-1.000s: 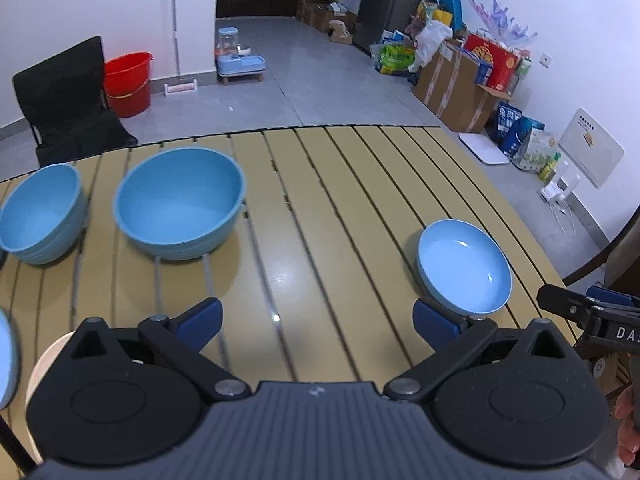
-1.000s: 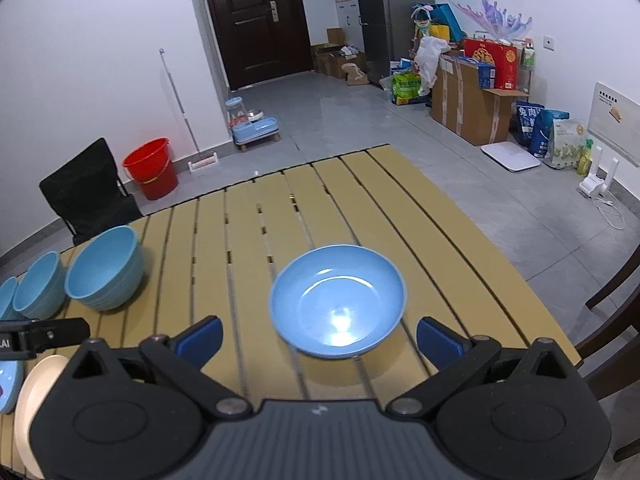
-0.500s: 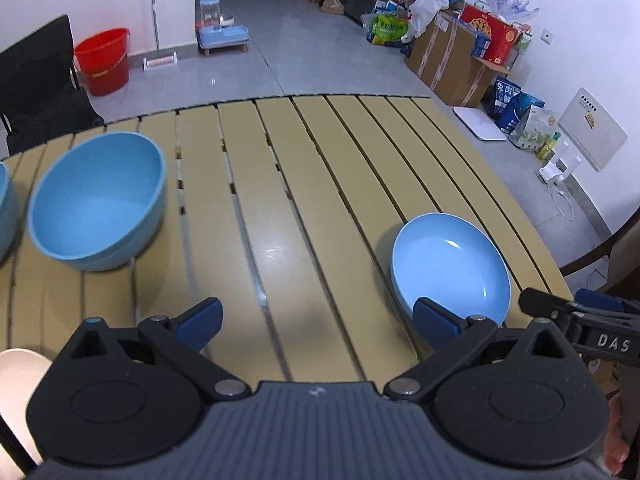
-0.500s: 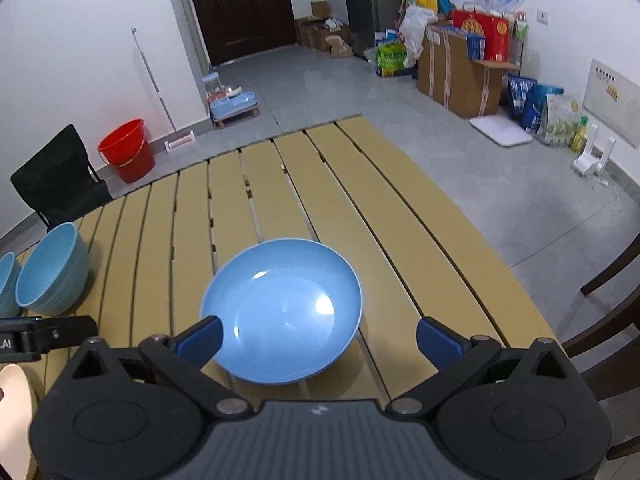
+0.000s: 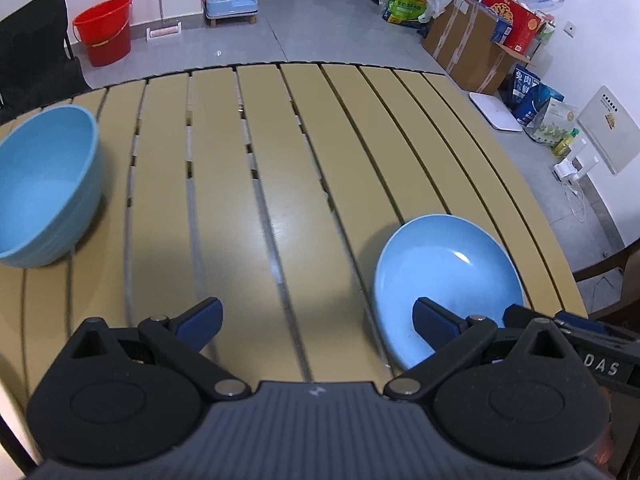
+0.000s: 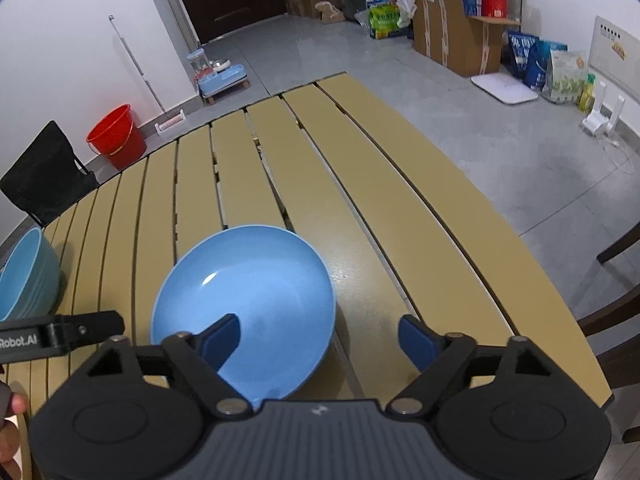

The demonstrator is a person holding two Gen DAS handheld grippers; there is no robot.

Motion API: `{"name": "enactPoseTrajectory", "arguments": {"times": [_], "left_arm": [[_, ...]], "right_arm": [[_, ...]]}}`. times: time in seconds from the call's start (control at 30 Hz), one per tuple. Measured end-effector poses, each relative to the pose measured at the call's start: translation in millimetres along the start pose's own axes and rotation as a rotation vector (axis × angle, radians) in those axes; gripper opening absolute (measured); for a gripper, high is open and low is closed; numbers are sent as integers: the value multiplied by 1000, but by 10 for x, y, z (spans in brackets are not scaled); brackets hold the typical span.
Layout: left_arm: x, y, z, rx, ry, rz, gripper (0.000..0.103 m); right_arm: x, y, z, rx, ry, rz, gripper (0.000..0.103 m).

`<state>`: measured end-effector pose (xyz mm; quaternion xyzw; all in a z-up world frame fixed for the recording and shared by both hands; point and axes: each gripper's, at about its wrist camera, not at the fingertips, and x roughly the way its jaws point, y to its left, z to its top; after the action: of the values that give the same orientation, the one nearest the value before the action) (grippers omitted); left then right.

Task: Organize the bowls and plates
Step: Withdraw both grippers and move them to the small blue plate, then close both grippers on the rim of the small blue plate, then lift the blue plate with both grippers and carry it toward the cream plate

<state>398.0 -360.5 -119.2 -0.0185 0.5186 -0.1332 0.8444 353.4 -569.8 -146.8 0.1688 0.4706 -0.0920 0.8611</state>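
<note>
A blue plate (image 6: pixel 256 292) is seen lying flat on the slatted worktop (image 6: pixel 360 184), near its right edge. The right gripper (image 6: pixel 320 338) is held over the plate's near right rim; its fingers (image 6: pixel 220 336) have just been closing but are still spread fairly wide, one finger over the plate's inside, the other off it over bare worktop, with the rim between them and no grip made. The left gripper (image 5: pixel 316 322) is held left of the plate, over bare slats; its fingers (image 5: pixel 200 318) are spread wide and nothing is held, with the right-hand finger's tip seen over the plate's near left part. A light blue bowl (image 5: pixel 44 184) stands upright well left of the plate, at the worktop's left side. A red bucket (image 5: pixel 105 30) stands on the floor beyond the worktop.
</note>
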Motion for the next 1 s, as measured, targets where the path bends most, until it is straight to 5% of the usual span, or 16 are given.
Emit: {"name": "enactPoseTrajectory", "arguments": {"times": [0.13,0.47,0.73,0.87,1.0], "left_arm": [[136,-59,21,-25,19,4,101],[347,-189,67,4,75,0,66],[423,-229,49,32,99,-10,35],[389,-278,10,68,98,-37,11],[344,-331,-33,105,72,-27,8]], "right_arm": [[104,-61,28,16,21,4,57],[200,-162,44,35,33,33,26],[235,-223,63,66,29,62,10],[225,-229,59,70,20,86,4],[217,-220,44,70,12,88,4]]}}
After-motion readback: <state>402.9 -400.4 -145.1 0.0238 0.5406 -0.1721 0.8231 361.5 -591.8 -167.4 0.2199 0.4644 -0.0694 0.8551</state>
